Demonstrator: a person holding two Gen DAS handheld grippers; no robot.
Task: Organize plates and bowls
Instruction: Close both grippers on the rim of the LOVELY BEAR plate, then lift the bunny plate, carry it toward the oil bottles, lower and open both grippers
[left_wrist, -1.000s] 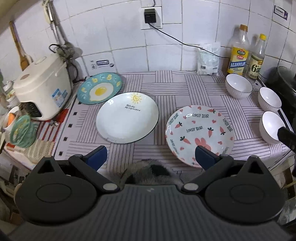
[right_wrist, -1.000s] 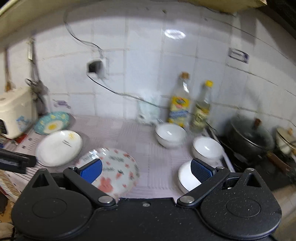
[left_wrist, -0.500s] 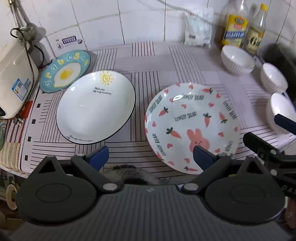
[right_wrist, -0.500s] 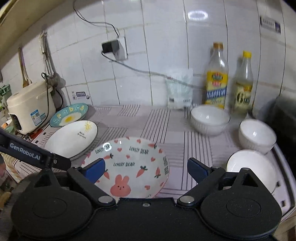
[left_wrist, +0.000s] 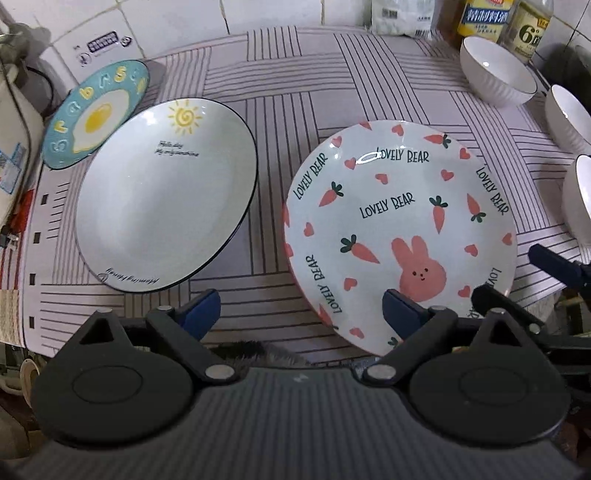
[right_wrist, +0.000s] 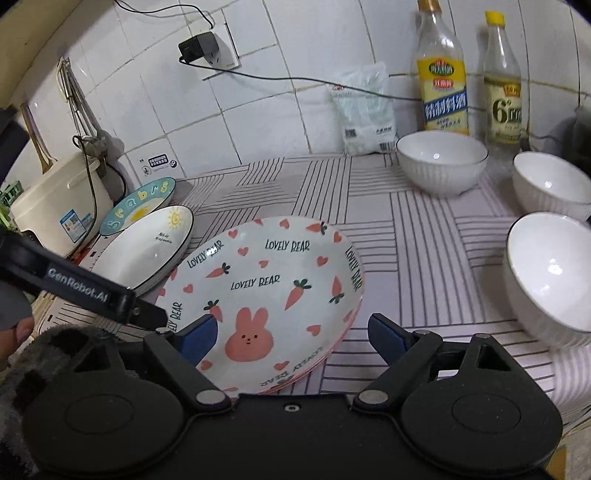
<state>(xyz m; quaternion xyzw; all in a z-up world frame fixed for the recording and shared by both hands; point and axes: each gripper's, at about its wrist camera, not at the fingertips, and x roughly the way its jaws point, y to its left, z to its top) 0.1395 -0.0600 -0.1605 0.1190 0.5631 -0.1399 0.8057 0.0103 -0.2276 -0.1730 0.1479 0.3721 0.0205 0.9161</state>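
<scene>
Three plates show in the left wrist view. The rabbit plate (left_wrist: 399, 229) lies at 3 o'clock on the striped mat (left_wrist: 325, 92), the sun plate (left_wrist: 166, 195) at 9 o'clock with a gap of mat between them, and the egg plate (left_wrist: 96, 114) at 10 o'clock, its near edge tucked against the sun plate's rim. Left gripper (left_wrist: 301, 314) at 6 o'clock: fingers spread wide, nothing between them; its right fingertip overlaps the rabbit plate's near rim, contact not determinable. Bowls sit at 1–3 o'clock: far bowl (left_wrist: 496, 70), middle bowl (left_wrist: 569, 114), near bowl (left_wrist: 580, 199). The right gripper's fingers (left_wrist: 554, 262) enter at 3 o'clock.

Right wrist view: right gripper (right_wrist: 291, 336) at 6 o'clock, fingers apart, empty, straddling the rabbit plate's (right_wrist: 273, 280) near right edge; whether they touch it is unclear. Bowls at 1–3 o'clock, well apart from each other. Rice cooker (right_wrist: 59, 203) at 9 o'clock, two bottles (right_wrist: 443, 74) at 1 o'clock.
</scene>
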